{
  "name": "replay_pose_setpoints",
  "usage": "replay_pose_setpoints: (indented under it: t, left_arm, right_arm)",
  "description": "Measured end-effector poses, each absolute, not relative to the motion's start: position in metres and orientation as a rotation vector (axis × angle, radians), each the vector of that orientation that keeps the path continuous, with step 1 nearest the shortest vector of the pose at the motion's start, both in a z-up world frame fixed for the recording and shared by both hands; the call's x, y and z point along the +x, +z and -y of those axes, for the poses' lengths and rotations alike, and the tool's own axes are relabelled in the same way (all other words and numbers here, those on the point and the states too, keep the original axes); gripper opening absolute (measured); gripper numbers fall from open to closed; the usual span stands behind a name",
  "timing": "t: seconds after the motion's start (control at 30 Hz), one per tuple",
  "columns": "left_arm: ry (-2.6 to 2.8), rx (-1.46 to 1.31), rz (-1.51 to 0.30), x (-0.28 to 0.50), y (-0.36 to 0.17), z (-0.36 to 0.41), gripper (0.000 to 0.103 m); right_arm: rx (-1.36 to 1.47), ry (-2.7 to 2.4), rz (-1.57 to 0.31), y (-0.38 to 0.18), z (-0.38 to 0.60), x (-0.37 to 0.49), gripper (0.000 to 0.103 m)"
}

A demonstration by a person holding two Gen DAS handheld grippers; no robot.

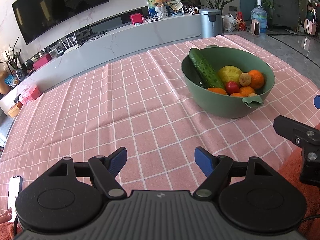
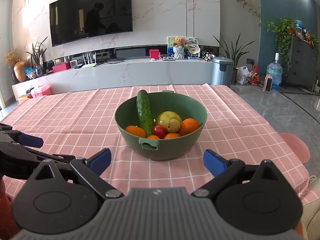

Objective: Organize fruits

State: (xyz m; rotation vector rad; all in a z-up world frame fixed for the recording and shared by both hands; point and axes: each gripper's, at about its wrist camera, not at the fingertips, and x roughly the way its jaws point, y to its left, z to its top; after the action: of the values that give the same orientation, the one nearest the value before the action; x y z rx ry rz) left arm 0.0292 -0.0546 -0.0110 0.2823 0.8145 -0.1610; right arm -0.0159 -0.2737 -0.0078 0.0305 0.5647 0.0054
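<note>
Pink checked cloth covers the worktop (image 2: 80, 116), with a wall television and a long white sideboard behind it. On the cloth stands a green bowl (image 2: 160, 150), straight ahead of the right hand-held gripper (image 2: 157, 161) and ahead and to the right of the left hand-held gripper (image 1: 160, 161). All the produce in view lies inside the bowl: a cucumber (image 2: 144, 116) leaning on the far rim, a pale green fruit (image 2: 168, 117), several oranges (image 2: 189, 126), a small red fruit (image 2: 159, 131) and a brownish one (image 2: 173, 125). No fruit shows on the cloth.

Both hand-held grippers are released, fingers spread wide and holding nothing, hovering low over the cloth short of the bowl.

This fits two stages: everything gathered in, or a full bowl waiting to be sorted out. The pictures do not settle which, so no particular move follows.
</note>
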Motion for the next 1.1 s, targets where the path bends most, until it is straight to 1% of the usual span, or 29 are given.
replay_pose_setpoints:
  t: [1.1]
  left_arm:
    - [-0.160,0.279,-0.811,0.0285,-0.0094,0.0549,0.090]
  right_arm:
    - [0.033,0.024,-0.573,-0.0108,0.2737,-0.0124,0.095]
